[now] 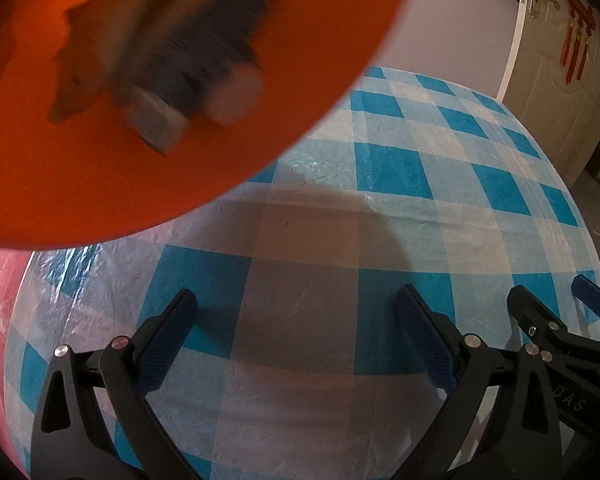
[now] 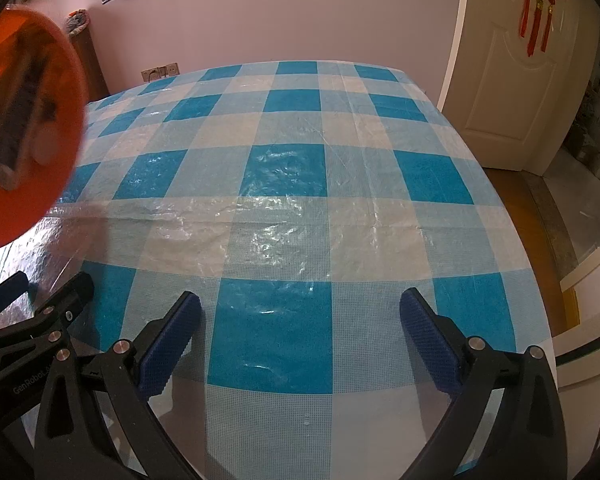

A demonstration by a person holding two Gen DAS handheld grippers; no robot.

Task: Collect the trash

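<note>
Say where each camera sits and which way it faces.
Left wrist: on the left hand-held gripper, facing forward over the checked tablecloth at a blurred orange bin; the right hand-held gripper shows at right.
Right wrist: on the right hand-held gripper, jaws open, facing the door; the left one shows at lower left.
Shared: tablecloth, bin, door.

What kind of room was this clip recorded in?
Likely a room in a home, perhaps a dining area: a table under a blue checked plastic tablecloth, a white panelled door hung with a red knot ornament, and wall sockets.
</note>
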